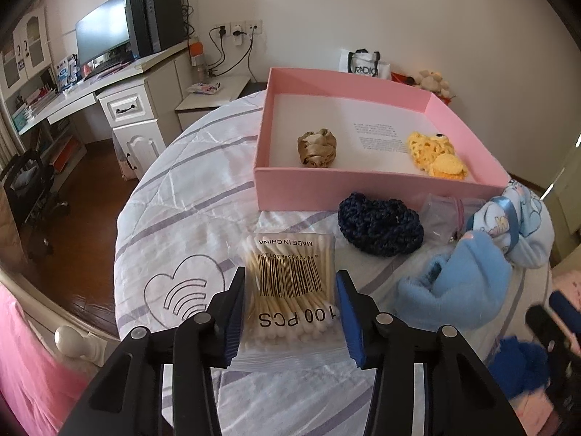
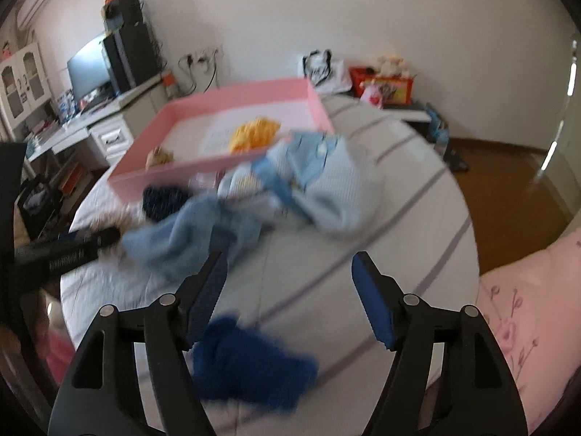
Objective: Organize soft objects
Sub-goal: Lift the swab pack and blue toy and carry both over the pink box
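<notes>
A pink box (image 1: 381,181) stands on the bed and holds a tan scrunchie (image 1: 317,147) and a yellow crocheted toy (image 1: 435,154). In front of it lie a navy knitted piece (image 1: 379,226), a light blue fleece item (image 1: 457,283) and a pale blue printed garment (image 1: 523,218). My left gripper (image 1: 290,312) is open, its fingers on either side of a cotton swab bag (image 1: 290,287) lying on the bedsheet. My right gripper (image 2: 290,290) is open and empty above a dark blue fuzzy item (image 2: 247,363). The right view is blurred; the box (image 2: 174,170) shows there too.
The bed has a white quilt with purple stripes (image 1: 189,196). A white desk with a monitor (image 1: 101,36) stands at the left, beyond the wooden floor. A pink pillow (image 2: 526,312) lies at the right. A clear zip bag (image 1: 446,210) sits by the box.
</notes>
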Available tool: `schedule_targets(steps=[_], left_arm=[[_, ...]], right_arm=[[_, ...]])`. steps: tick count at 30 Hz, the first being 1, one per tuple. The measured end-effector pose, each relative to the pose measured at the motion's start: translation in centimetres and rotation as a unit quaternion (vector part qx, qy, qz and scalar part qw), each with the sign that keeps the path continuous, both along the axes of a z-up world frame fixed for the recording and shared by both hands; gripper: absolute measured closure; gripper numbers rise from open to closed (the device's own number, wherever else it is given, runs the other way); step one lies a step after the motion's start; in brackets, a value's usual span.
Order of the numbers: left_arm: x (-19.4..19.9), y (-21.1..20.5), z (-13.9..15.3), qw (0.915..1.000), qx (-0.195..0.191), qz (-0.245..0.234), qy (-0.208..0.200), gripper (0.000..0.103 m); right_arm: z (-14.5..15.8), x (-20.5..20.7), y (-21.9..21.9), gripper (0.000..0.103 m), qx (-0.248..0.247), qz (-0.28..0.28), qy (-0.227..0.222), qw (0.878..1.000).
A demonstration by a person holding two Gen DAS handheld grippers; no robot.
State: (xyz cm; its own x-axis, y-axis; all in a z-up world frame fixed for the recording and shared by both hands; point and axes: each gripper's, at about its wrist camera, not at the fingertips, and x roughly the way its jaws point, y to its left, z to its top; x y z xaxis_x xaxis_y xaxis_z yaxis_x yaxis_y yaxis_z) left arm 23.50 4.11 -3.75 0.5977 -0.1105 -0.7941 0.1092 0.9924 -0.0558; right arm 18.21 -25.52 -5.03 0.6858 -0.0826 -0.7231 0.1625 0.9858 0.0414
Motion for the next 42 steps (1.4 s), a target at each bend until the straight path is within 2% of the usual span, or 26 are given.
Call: schedule_targets(steps=[2,7,9,11,12,19,33,42], left_arm=[[-0.6,0.5,0.0,1.0000,-0.001,0.002,-0.002,0.060],[-1.8,1.3,-0.2,0.9999,-0.005,0.010,-0.006,0.061],[-2.3,1.4,-0.2,0.9999,-0.008,0.011,-0.006,0.061],[-3.1,1.6,-0.2,0.9998,-0.013,0.013,-0.006,0.061],[-3.5,1.6,-0.2,0.9998,-0.011,0.014,-0.008,0.061],[-5.6,1.8,0.6,0.9996,-0.017,0.010,-0.018,0.061],[-10.2,1.0,5.2,0.9958,-0.014,0.012,-0.090,0.061],[-14.2,0.2,9.2,0.9876,-0.013,0.005,-0.156,0.061]], right_arm=[[-0.3,-0.9,0.1,0.023,0.006,0.006,0.012,1.000],[-1.7,-2.6,0.7,0.022,0.019,0.036,0.046,0.998],[-1.9,-2.3,1.3,0.027,0.003,0.034,0.042,0.999],[-2.5,-2.1,2.2,0.047,-0.009,0.051,0.051,0.997],[-2.9,-1.9,2.5,0.051,-0.003,0.057,0.061,0.997],[-2.7,-1.8,2.6,0.059,0.006,0.041,0.048,0.998],[3.5,-3.6,2.0,0.061,-0.017,0.030,-0.054,0.998],[8.3,-5.2,2.3,0.061,-0.026,0.032,-0.134,0.990]])
